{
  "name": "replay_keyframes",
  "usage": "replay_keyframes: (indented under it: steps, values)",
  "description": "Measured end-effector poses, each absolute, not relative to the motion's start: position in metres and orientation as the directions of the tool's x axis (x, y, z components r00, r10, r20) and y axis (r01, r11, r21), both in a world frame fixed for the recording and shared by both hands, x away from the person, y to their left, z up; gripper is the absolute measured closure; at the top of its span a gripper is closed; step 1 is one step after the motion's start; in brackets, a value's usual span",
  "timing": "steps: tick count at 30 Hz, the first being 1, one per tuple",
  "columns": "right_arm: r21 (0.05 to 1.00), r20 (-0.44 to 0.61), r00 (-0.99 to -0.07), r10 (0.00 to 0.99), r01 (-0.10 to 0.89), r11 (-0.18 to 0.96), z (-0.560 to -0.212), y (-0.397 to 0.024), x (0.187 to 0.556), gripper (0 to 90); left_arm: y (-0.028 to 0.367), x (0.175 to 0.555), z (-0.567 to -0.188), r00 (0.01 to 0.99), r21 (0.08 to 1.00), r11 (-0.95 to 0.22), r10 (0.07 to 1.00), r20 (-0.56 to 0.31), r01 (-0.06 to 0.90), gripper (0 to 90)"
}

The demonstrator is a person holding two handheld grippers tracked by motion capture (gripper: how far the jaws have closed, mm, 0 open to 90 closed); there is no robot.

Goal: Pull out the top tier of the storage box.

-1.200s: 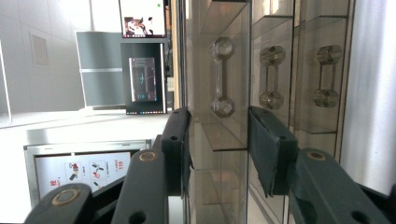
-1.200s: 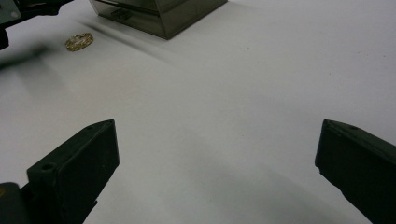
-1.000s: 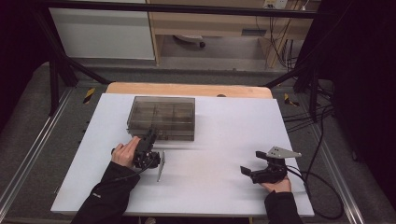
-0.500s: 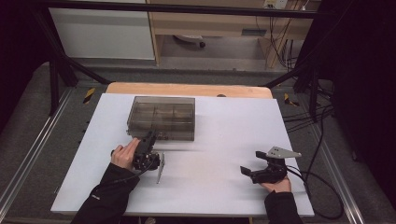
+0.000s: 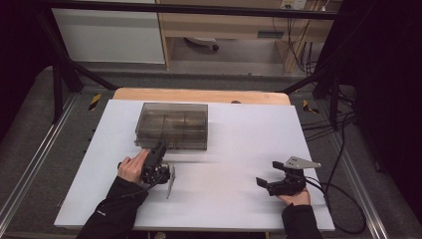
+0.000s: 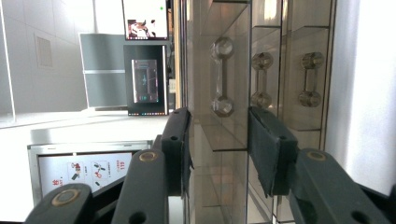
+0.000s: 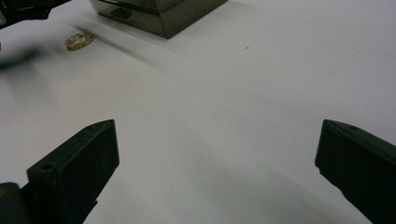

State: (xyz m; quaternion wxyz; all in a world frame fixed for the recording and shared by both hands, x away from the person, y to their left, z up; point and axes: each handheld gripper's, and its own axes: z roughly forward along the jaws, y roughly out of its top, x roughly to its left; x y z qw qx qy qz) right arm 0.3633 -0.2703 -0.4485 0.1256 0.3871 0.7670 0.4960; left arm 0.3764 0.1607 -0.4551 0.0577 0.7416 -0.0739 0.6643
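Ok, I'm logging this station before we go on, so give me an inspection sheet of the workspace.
Surface: white board on a wooden tabletop.
Job's things: smoky clear drawer box, upright, towards the board's far left.
Clutter: small gold ring on the board near the box.
Grippers: left gripper at the box's front, jaws astride a drawer front, contact unclear; right gripper open, above bare board.
Cables: black cable trails from the right gripper off the right edge.
Surroundings: metal frame posts, cabinets behind, grey floor.

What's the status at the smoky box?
Left tongs straddle smoky clear plastic drawer box front. Right tongs open, empty. Small gold ring lies nearby.
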Motion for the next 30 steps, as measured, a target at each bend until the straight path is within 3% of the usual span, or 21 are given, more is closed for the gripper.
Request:
replay_keyframes:
  steps: [30]
  values:
    - [0.859,0.191,-0.669,0.718,0.469,0.208,-0.449,-0.27,0.363,0.5,0.163,0.365,-0.457,0.099,-0.011,-0.98,-0.031,0.995,-0.2,59.8]
